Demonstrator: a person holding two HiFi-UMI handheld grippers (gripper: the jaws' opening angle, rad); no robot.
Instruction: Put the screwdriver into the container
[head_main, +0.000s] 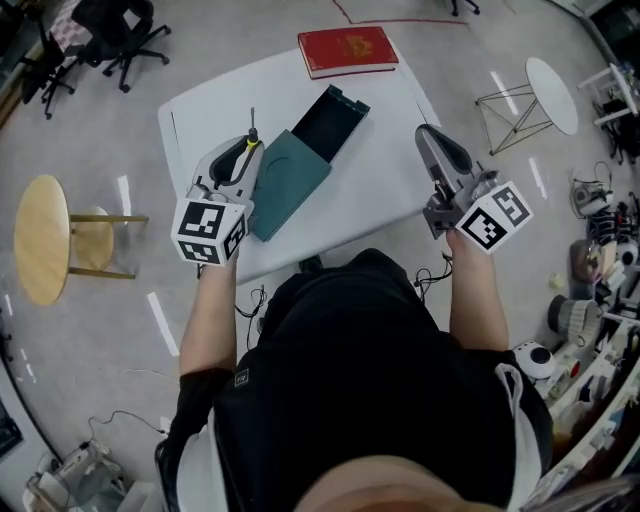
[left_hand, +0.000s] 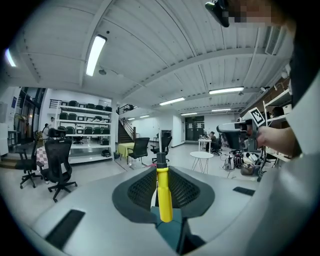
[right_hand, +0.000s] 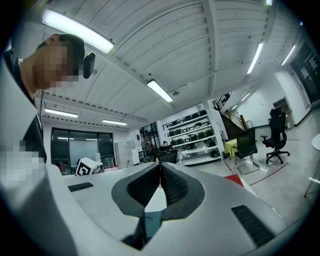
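While on grey floor (head_main: 250, 30), white table (head_main: 200, 115)

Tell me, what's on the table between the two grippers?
In the head view, the open dark container and its teal lid lie between the left gripper and the right gripper, then bare table.

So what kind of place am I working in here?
Probably an open-plan office or lab workshop: rolling office chairs, shelving racks along the far wall, and long ceiling strip lights.
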